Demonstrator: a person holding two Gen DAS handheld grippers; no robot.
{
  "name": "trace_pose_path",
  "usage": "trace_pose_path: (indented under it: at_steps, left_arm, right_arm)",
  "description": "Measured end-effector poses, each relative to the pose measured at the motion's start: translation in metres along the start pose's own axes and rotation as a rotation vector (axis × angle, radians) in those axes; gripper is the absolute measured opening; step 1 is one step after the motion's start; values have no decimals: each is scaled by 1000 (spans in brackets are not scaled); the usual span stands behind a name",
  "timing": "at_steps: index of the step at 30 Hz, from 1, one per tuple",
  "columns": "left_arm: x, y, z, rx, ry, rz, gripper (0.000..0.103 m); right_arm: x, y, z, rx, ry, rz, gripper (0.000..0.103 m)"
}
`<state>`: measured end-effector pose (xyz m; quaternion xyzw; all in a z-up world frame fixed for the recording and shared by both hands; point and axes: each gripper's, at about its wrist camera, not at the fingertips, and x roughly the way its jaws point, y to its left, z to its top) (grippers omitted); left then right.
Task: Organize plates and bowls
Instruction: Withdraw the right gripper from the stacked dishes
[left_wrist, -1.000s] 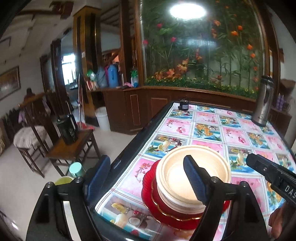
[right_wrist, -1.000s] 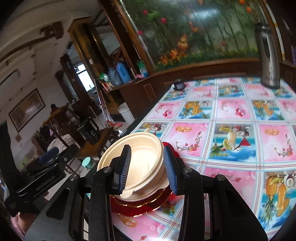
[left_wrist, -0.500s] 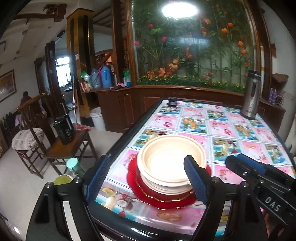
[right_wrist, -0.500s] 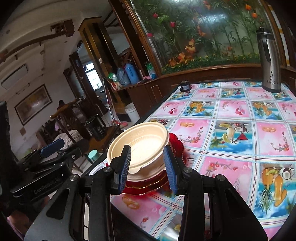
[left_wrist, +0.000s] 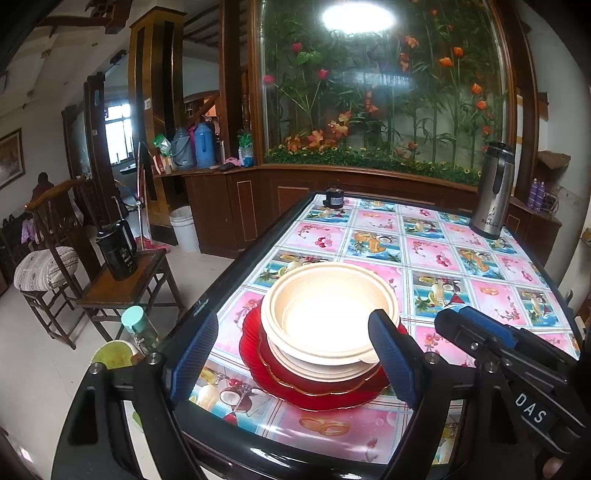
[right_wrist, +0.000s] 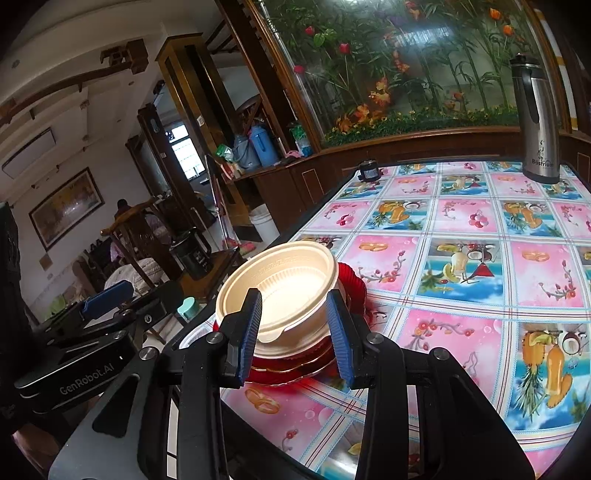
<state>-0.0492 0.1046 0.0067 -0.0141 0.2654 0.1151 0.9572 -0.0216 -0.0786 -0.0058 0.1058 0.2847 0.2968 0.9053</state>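
Left wrist view
Table: fruit-print cloth (left_wrist: 436, 251), black rim.
Bowls: cream stack (left_wrist: 328, 317) on red plates (left_wrist: 314, 391), near the table's front left corner.
Left gripper (left_wrist: 291, 358): jaws wide, holding nothing, short of the stack.
Room: flask (left_wrist: 493, 192) far right; chair (left_wrist: 122, 284) with kettle on the floor left.

Right wrist view
Right gripper (right_wrist: 295, 332): jaws partly open, empty, short of the bowls (right_wrist: 280, 291).
Wall: glass flower panel (right_wrist: 406, 66) behind the table.

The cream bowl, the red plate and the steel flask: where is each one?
cream bowl (left_wrist: 325, 314): left wrist view, its inner bottom.
red plate (left_wrist: 255, 350): left wrist view, its bare left rim.
steel flask (right_wrist: 539, 122): right wrist view, its metal body.
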Motion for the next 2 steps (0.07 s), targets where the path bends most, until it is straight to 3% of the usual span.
trace_pose_path:
  at_steps: [2]
  left_arm:
    - [1,-1,-1,1,5,-2,84]
  right_arm:
    - [3,1,0,-1,5,-1,36]
